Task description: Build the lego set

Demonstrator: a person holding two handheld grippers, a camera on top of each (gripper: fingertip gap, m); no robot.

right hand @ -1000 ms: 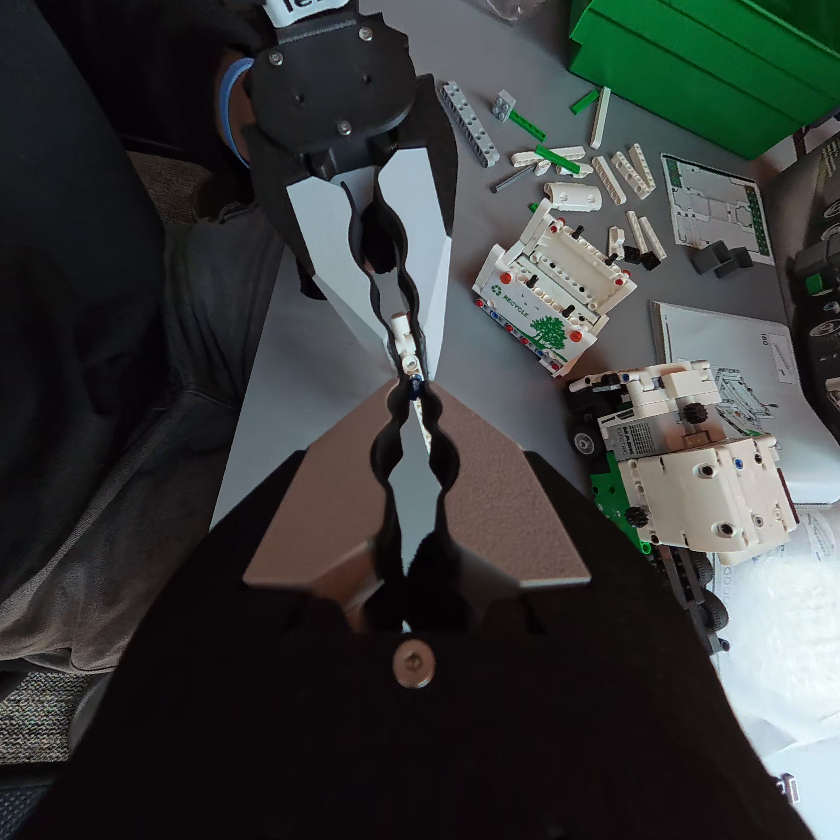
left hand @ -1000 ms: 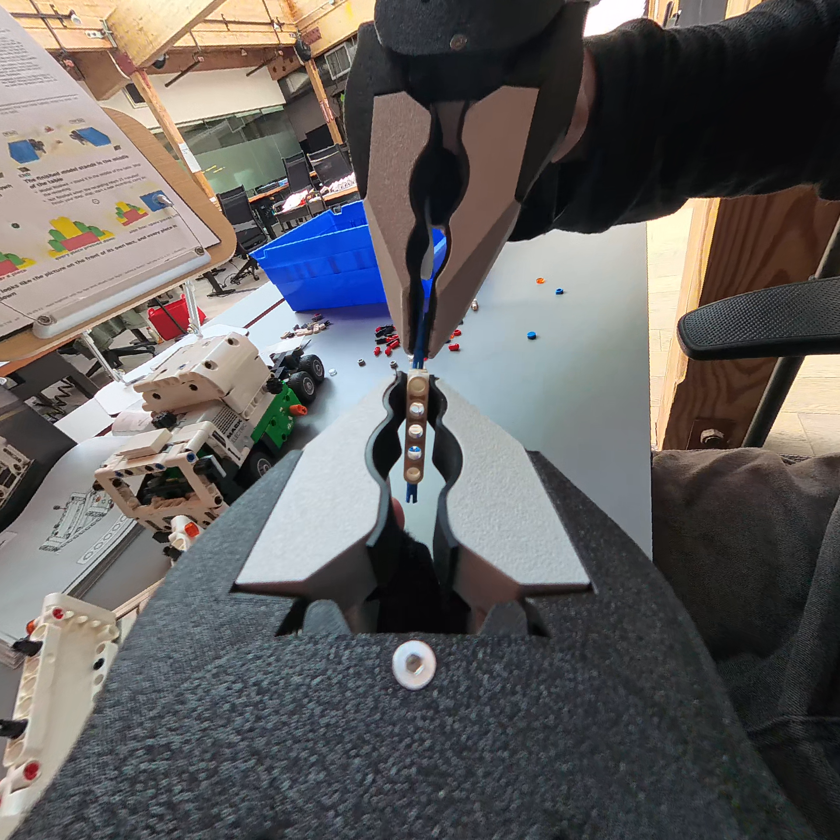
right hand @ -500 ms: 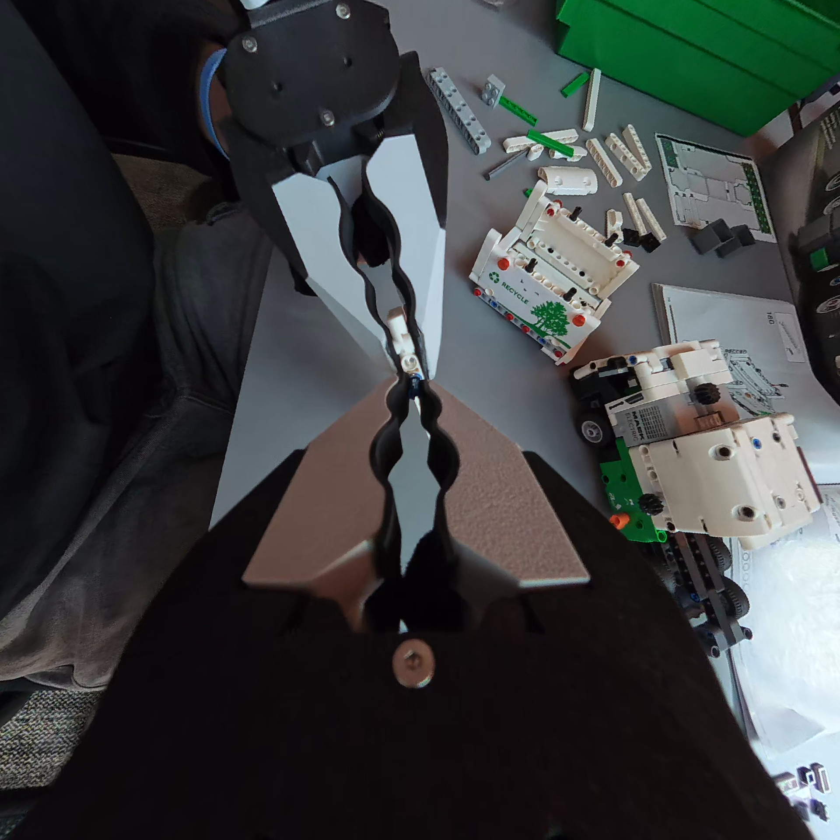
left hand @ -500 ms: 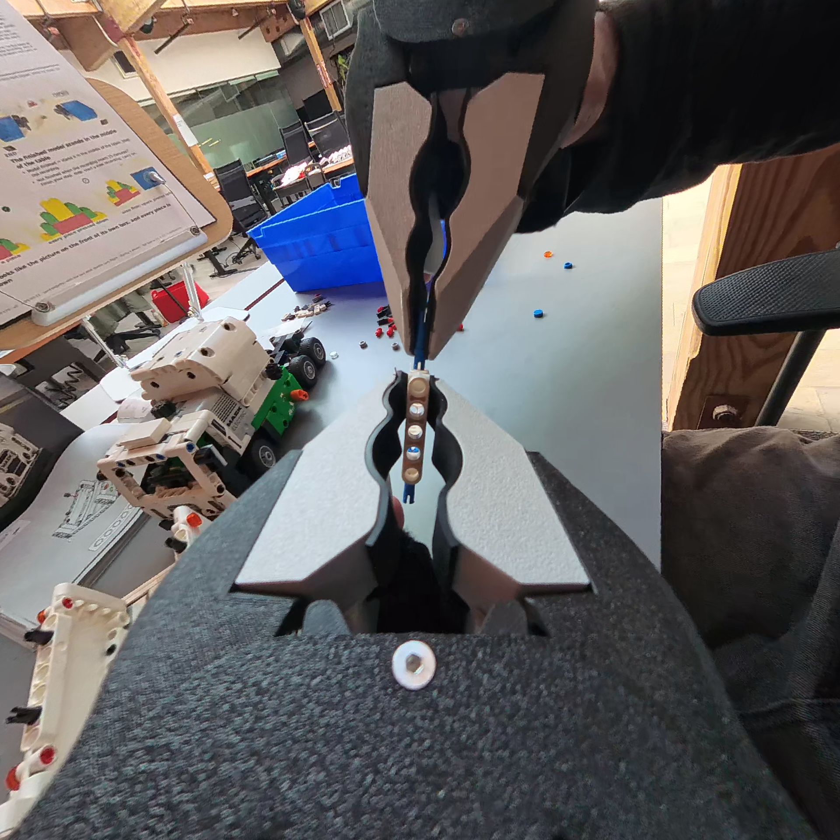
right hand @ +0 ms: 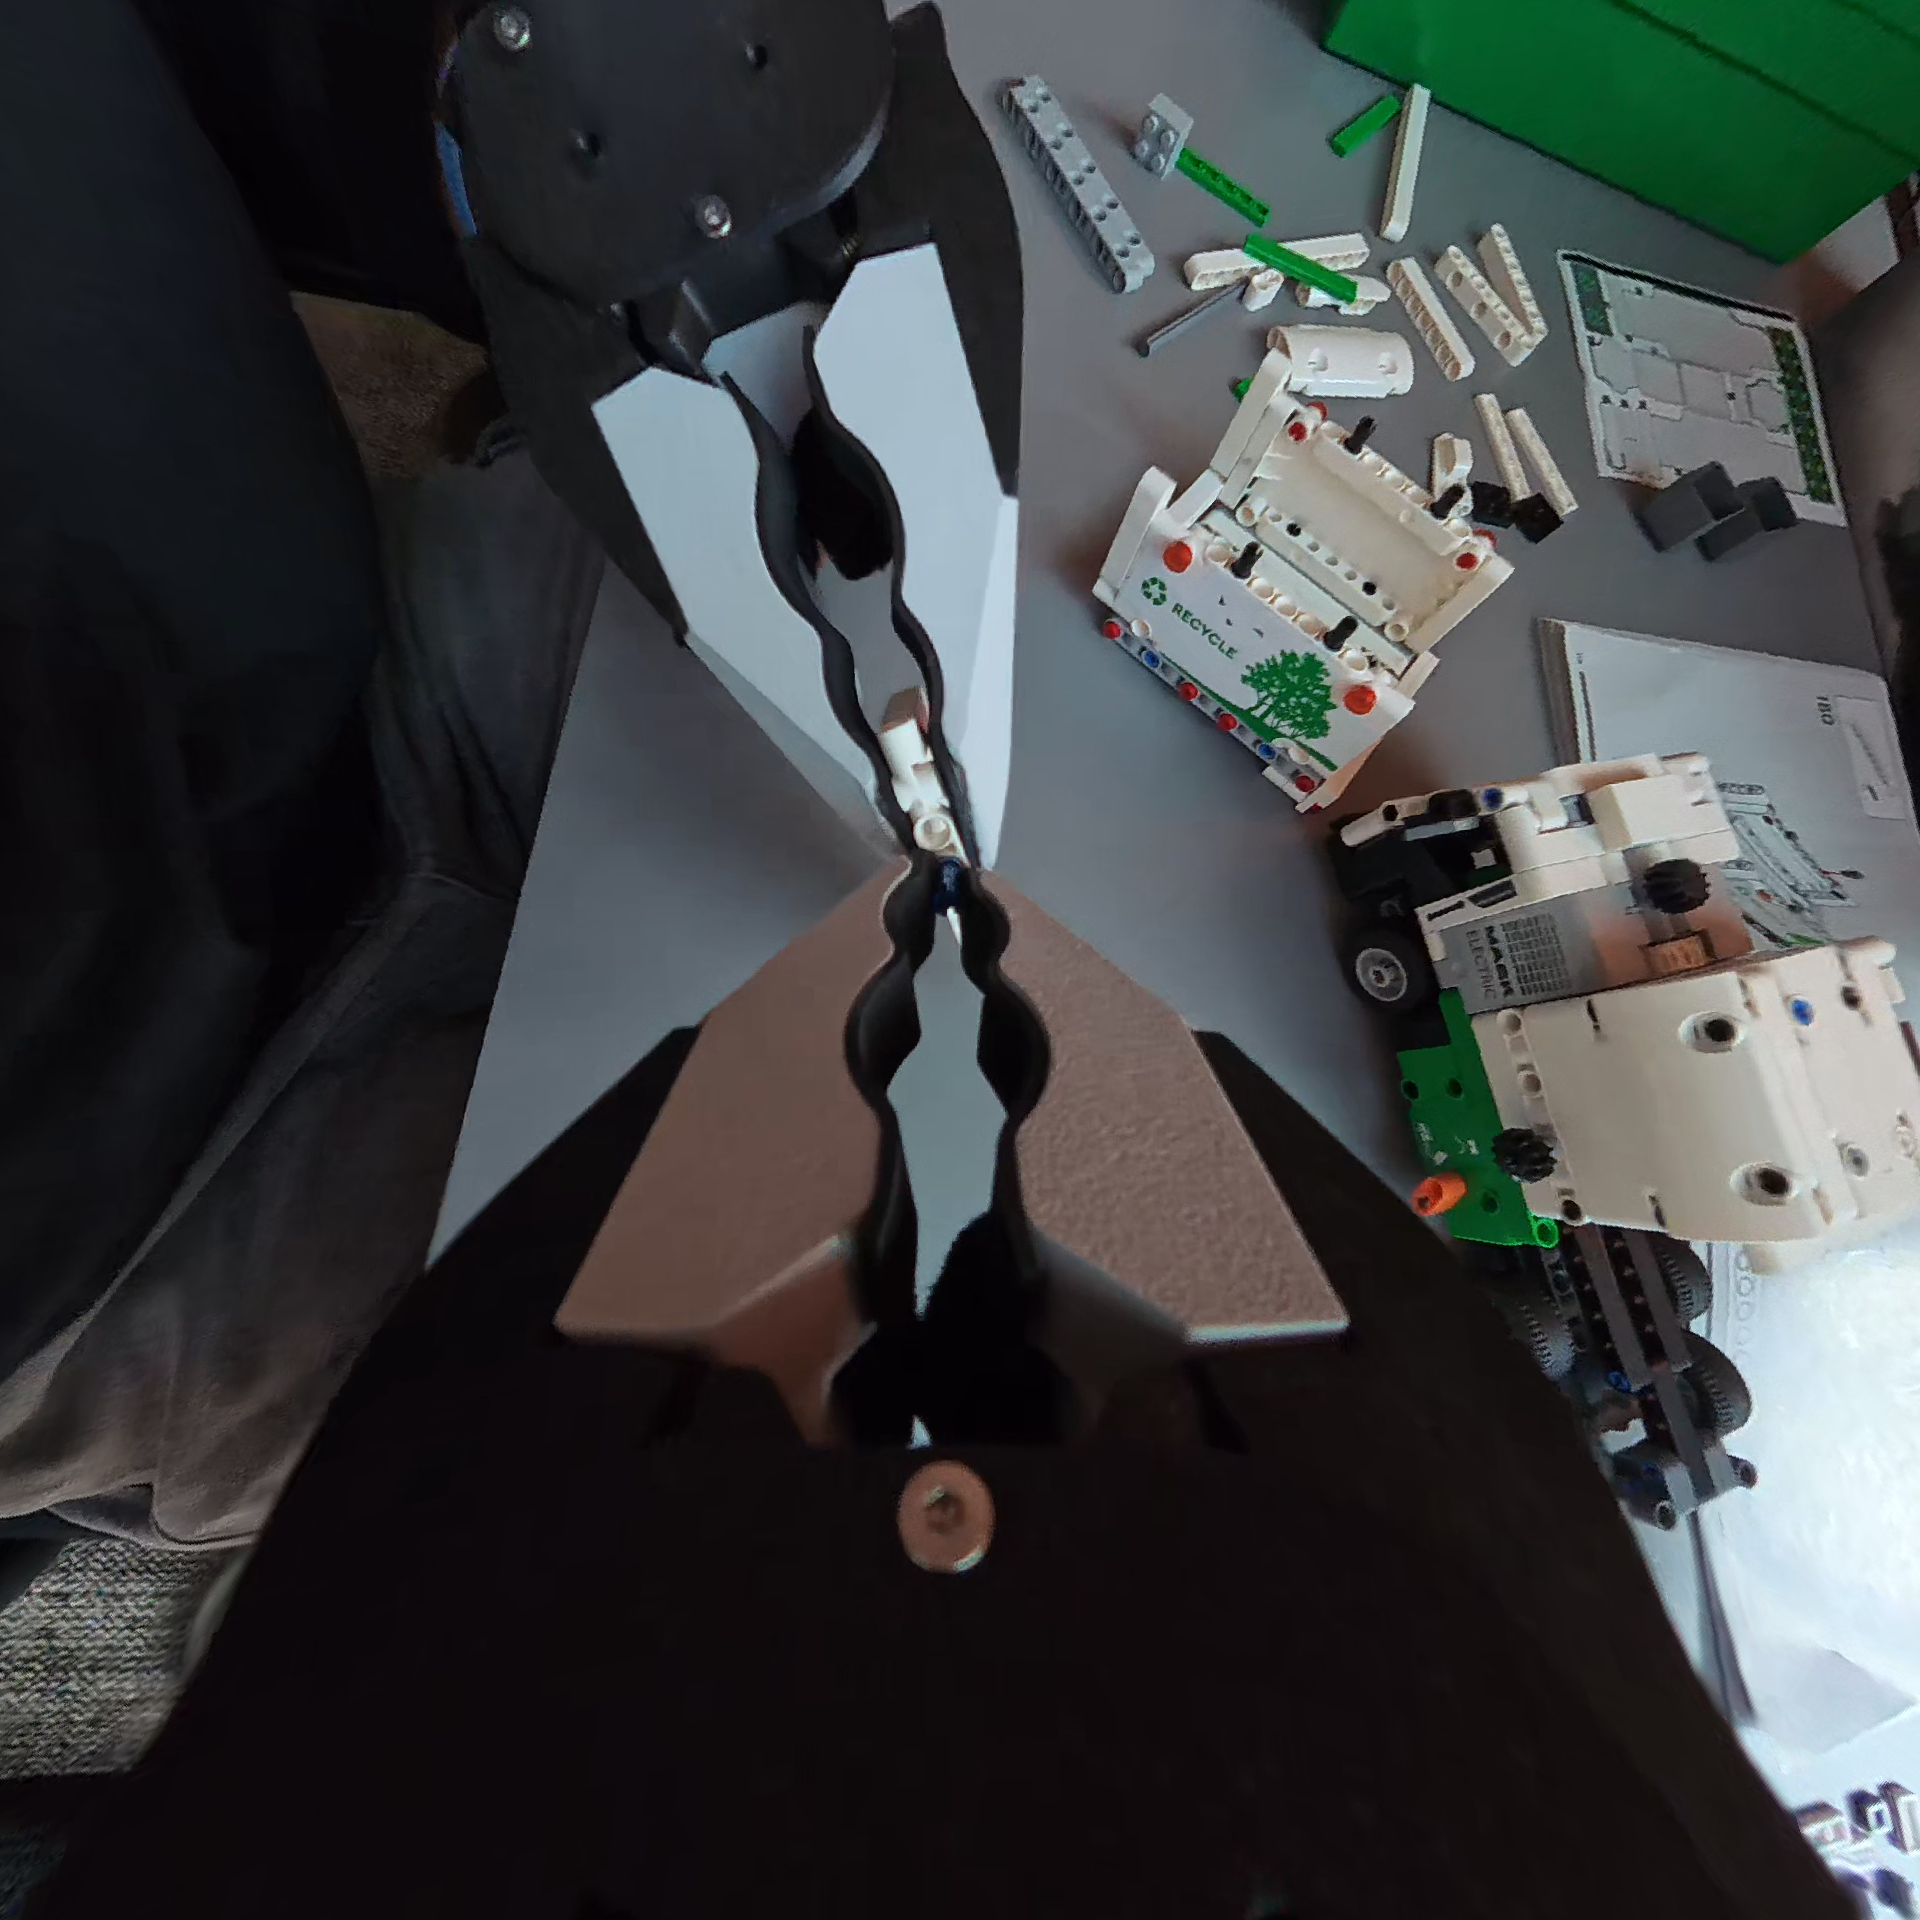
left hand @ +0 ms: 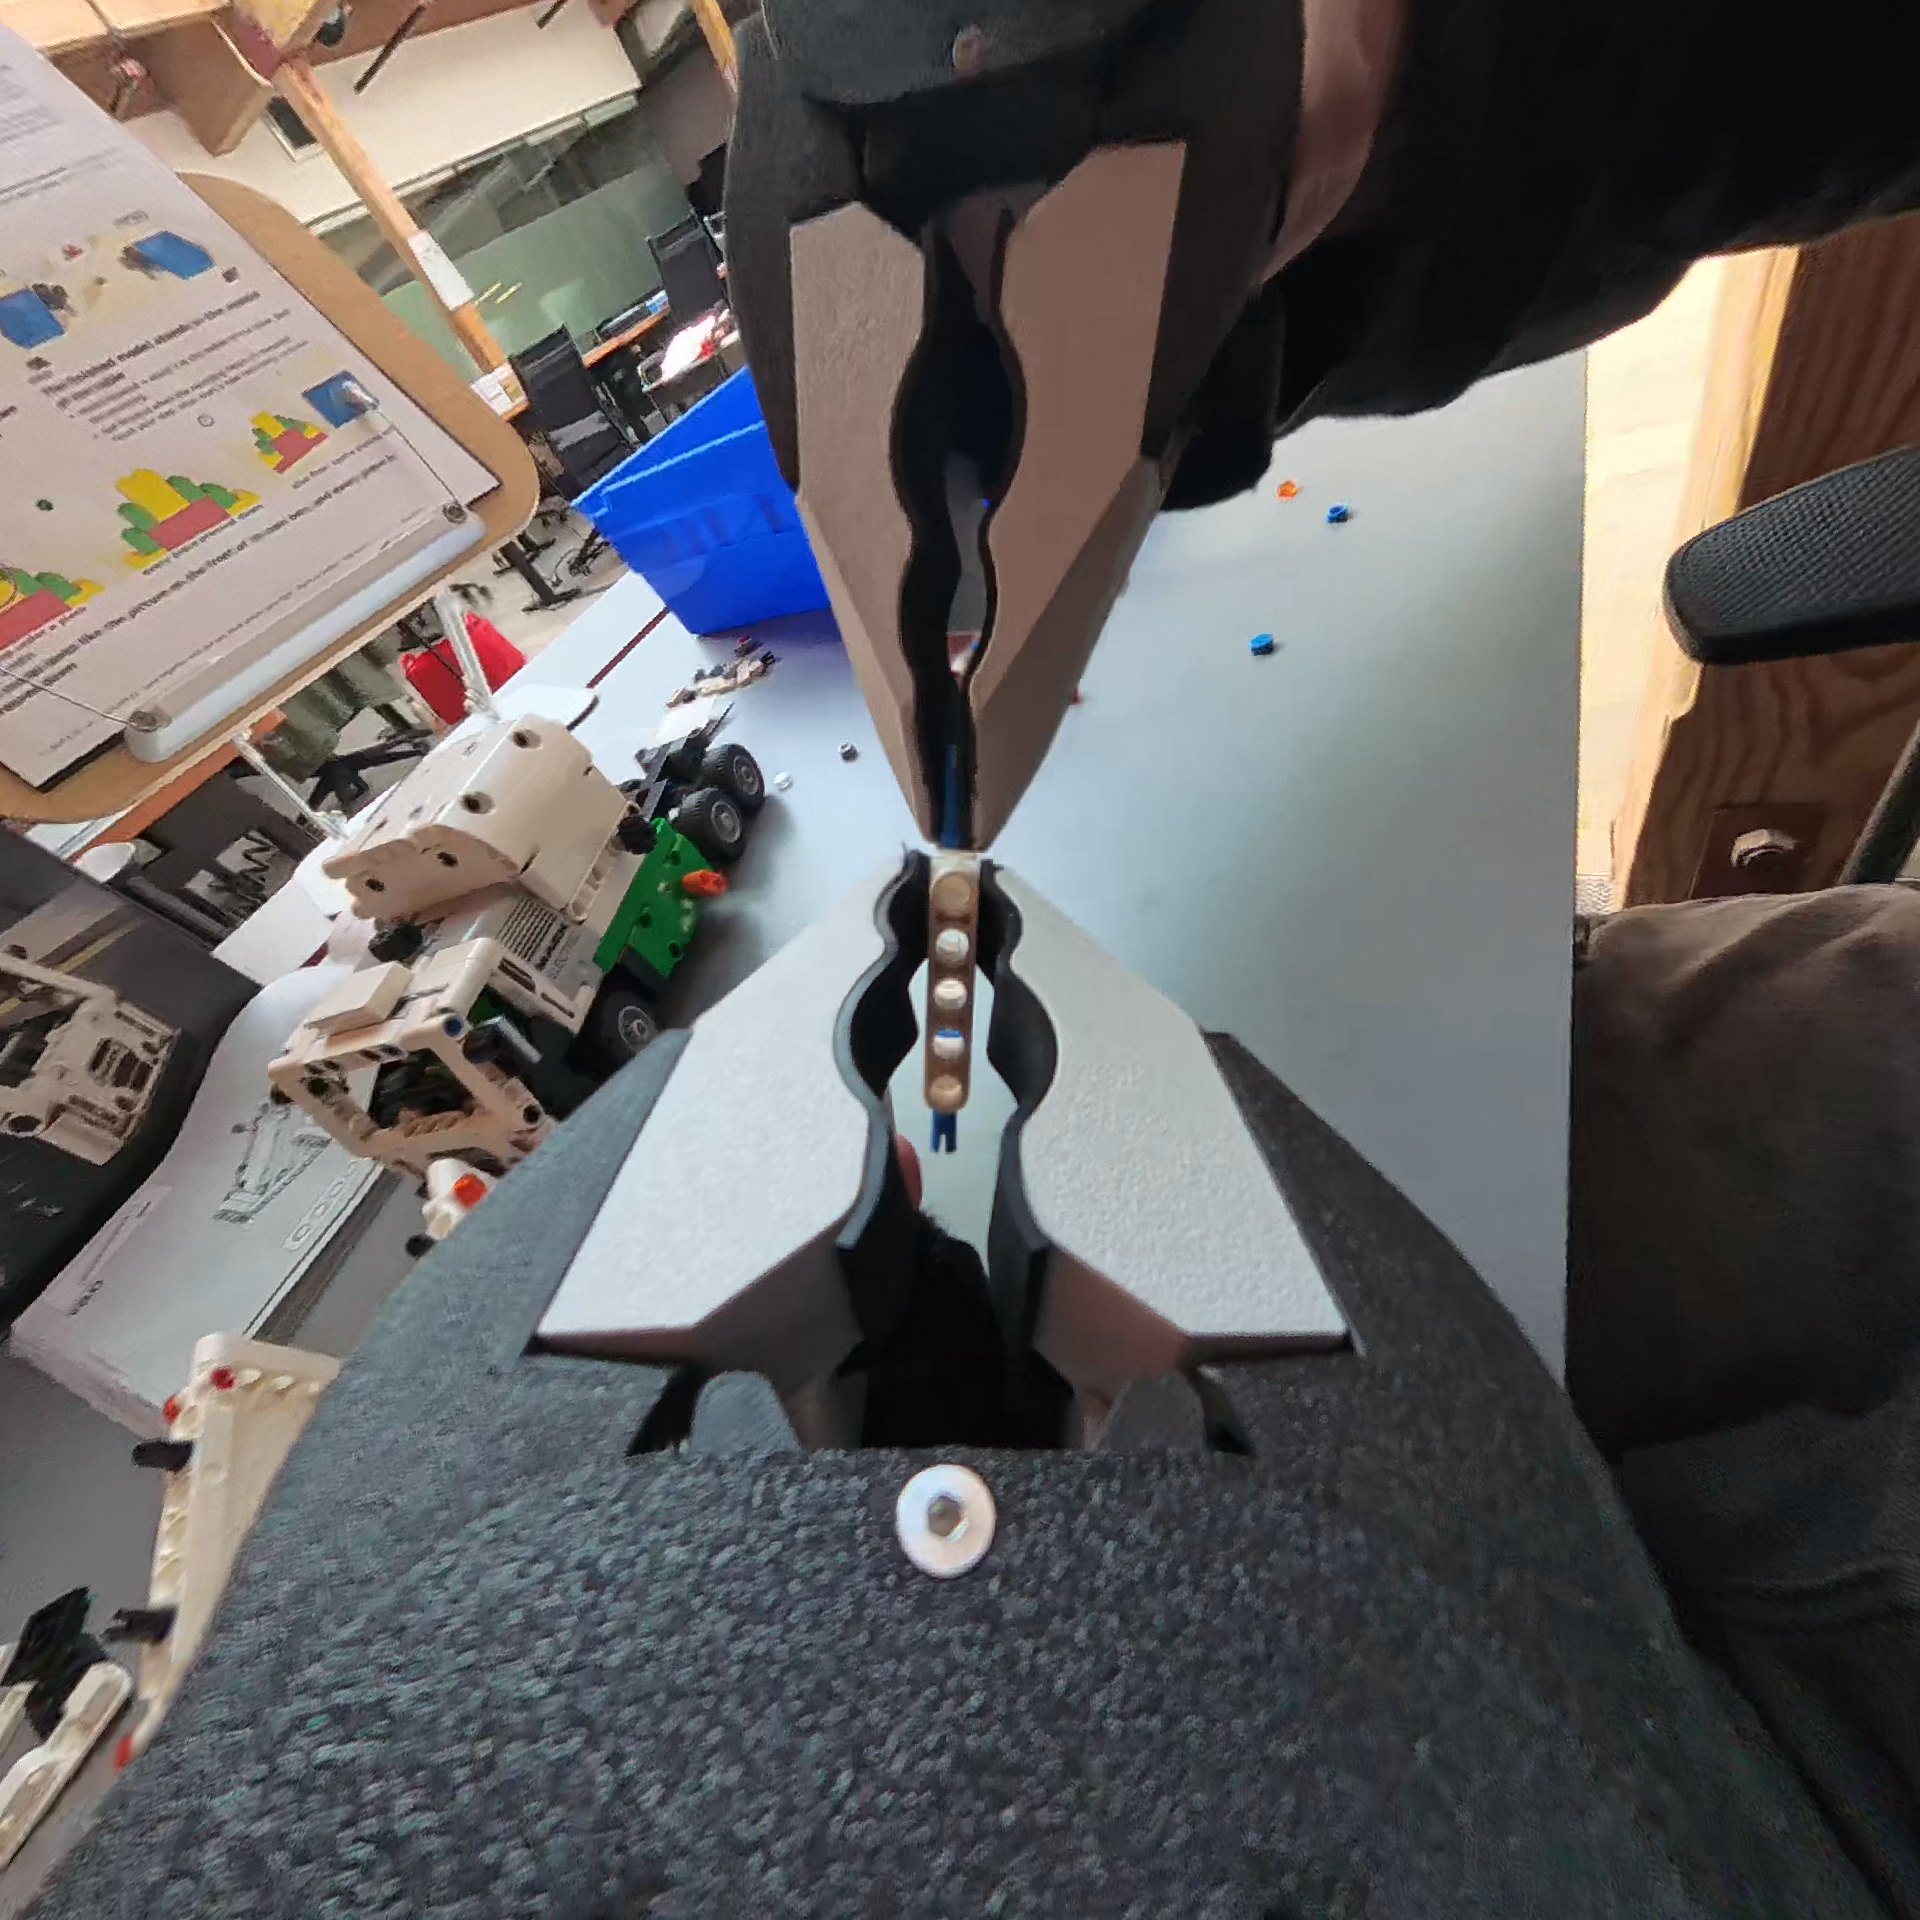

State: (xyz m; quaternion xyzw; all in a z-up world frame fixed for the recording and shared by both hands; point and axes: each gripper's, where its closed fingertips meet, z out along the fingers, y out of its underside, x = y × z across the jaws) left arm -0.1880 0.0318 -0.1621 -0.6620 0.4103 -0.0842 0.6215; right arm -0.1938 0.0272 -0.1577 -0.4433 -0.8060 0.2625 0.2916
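Note:
My left gripper (left hand: 951, 883) is shut on a short white beam with holes (left hand: 950, 992), which has a blue pin (left hand: 943, 1130) at its near end. My right gripper (left hand: 951, 821) comes from above, tip to tip with the left one, and is shut on a small blue pin (left hand: 951, 795) that meets the beam's far end. In the right wrist view my right gripper (right hand: 943, 896) holds the blue pin (right hand: 948, 881) against the white beam (right hand: 914, 774) in the left gripper (right hand: 925, 821). Both are held in the air above the grey table's edge.
A white and green lego truck (left hand: 499, 894) (right hand: 1621, 1018) stands on the grey table (left hand: 1299, 831). A white container body (right hand: 1288, 613), loose white, grey and green beams (right hand: 1351, 270), instruction sheets (right hand: 1714, 717), a blue bin (left hand: 707, 530) and a green box (right hand: 1662, 94) lie around. An instruction board (left hand: 187, 457) stands at the left. Left and right tips are no more than a few centimetres apart.
Both grippers stay tip to tip with the pin at the beam's end. The pair has shifted slightly and the right gripper has come closer to the left camera.

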